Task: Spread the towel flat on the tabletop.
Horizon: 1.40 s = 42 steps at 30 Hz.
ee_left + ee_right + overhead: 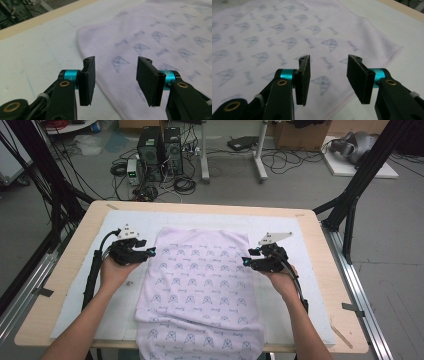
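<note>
A pale pink cloth printed with small blue marks lies flat on the white mat, and its near end hangs over the table's front edge. My left gripper hovers at the cloth's left edge near the far corner. Its jaws stand open over the hem of the cloth with nothing between them. My right gripper hovers at the cloth's right edge. It is open as well, above the cloth near its far right corner, and it holds nothing.
A white mat covers most of the wooden table. Black frame poles rise at both far corners. Computer towers and cables sit on the floor beyond the table.
</note>
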{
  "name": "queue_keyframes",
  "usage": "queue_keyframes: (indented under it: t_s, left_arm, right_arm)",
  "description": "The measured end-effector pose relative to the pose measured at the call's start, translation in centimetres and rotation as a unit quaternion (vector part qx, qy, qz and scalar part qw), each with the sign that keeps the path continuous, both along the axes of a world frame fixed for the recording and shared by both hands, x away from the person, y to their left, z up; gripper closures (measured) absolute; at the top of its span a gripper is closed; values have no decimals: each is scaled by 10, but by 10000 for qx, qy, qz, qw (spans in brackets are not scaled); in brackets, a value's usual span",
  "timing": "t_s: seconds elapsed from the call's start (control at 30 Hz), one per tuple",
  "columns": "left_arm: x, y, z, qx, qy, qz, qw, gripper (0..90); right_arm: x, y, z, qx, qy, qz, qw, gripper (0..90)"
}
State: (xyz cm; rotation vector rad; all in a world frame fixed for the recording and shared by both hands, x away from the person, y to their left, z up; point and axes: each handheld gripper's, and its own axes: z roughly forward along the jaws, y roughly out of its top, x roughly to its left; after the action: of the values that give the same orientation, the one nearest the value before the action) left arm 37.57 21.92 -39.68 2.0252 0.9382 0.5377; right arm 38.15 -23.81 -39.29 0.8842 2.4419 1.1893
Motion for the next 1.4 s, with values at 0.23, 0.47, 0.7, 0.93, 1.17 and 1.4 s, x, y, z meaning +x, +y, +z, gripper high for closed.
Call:
queue_keyframes:
  t_s: [0.23,0.47,0.7,0.93,1.17,1.4]
  left_arm:
    - [-47,-3,-16,84,130,-468,9988,487]
    - [-67,-9,-42,657,527,-934,9921,586]
    - [-59,-8,-43,379,403,-873,9946,883]
    - [-35,-3,-39,111,93,-327,9994,882]
    - [-27,-5,-34,19,19,-187,9998,729]
    - [-60,3,-12,-46,-196,-506,9985,619]
  right_arm:
    - [-59,11,-12,-74,49,620,9980,509]
    - [-74,18,-47,-497,476,1011,9925,575]
    - [-68,17,-45,-525,284,862,9945,881]
    - [-45,13,-33,-369,-29,310,9988,878]
    - [-30,8,-41,-268,46,2,9996,749]
    - [-56,-2,-19,-71,-67,329,9994,683]
